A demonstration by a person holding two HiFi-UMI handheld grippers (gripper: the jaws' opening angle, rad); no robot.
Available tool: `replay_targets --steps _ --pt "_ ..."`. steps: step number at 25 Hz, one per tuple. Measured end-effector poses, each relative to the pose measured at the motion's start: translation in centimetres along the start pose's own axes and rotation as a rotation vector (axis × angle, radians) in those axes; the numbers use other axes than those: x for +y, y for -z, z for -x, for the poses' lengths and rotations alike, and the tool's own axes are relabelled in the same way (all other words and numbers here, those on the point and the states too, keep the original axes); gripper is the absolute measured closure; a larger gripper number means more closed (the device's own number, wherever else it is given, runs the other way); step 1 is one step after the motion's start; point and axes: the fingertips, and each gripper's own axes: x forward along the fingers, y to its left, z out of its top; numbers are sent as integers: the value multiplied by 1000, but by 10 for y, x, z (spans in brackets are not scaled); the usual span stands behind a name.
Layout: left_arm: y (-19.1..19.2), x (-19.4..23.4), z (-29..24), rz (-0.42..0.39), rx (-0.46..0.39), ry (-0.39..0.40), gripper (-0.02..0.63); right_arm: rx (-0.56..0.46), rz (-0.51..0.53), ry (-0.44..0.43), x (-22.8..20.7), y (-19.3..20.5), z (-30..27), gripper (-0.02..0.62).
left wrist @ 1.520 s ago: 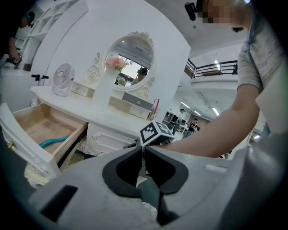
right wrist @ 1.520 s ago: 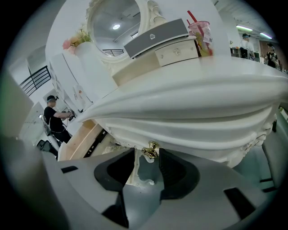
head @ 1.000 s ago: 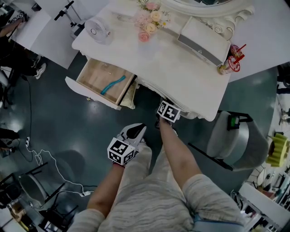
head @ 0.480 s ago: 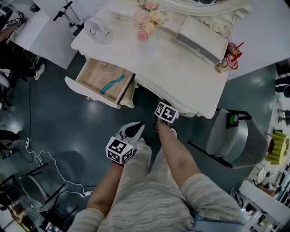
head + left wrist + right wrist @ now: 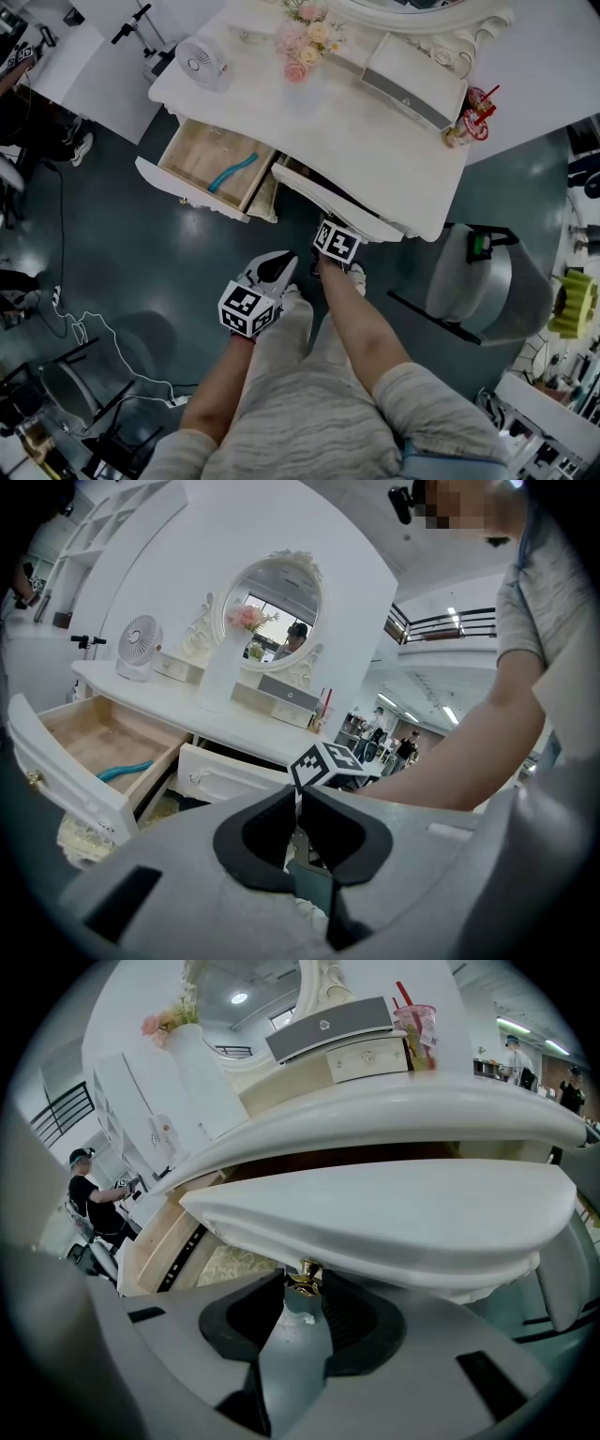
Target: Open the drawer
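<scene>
Right tool clamped on the small brass knob of the centre drawer. Drawer front is curved, glossy white, partly out under the white worktop edge. Left tool pinched together, empty, low by the person's leg. Side drawer wide out, bare wood inside. Grey stool near, right.

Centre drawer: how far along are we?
Done: the side drawer stands well out. In hand: the right claw is shut on the brass knob of the centre drawer, which is only partly out. To do: pull it further. The left claw is shut, idle.
</scene>
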Motion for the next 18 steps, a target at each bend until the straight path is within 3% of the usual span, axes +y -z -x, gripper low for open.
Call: replay_targets --steps 18 --pt "3 0 15 -6 -5 -4 589 31 -10 -16 11 37 17 472"
